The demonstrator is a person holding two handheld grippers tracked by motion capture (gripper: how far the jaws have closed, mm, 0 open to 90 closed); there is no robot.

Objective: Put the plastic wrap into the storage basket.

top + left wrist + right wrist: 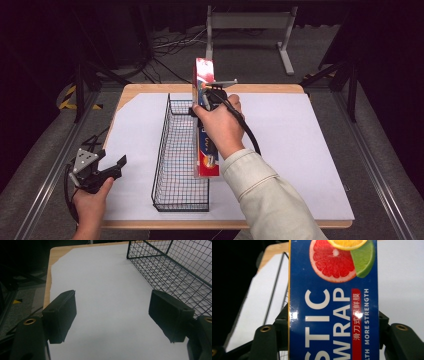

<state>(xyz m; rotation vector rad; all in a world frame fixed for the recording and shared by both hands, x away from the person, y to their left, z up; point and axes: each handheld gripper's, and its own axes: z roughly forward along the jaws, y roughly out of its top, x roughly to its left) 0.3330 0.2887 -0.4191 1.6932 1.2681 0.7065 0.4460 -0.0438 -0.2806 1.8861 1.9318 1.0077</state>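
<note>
On my left, the left gripper (pixel 111 167) idles near the front left edge of the surface (pixel 300 150), its jaws spread wide with nothing between them; its own view shows bare white sheet and the wire basket (pixel 175 272) off to one side. Moving right, the long black wire basket (pixel 172 155) runs front to back across the middle. Just at its right rim, the right gripper (pixel 202 107) has its jaws clamped on the long sides of a plastic wrap box (pixel 204 95), blue with citrus fruit printed on it, held lengthwise along the basket's edge. I judge this to be the carry-and-place step. Next I'd shift the box left over the basket, lower it level, then release.
</note>
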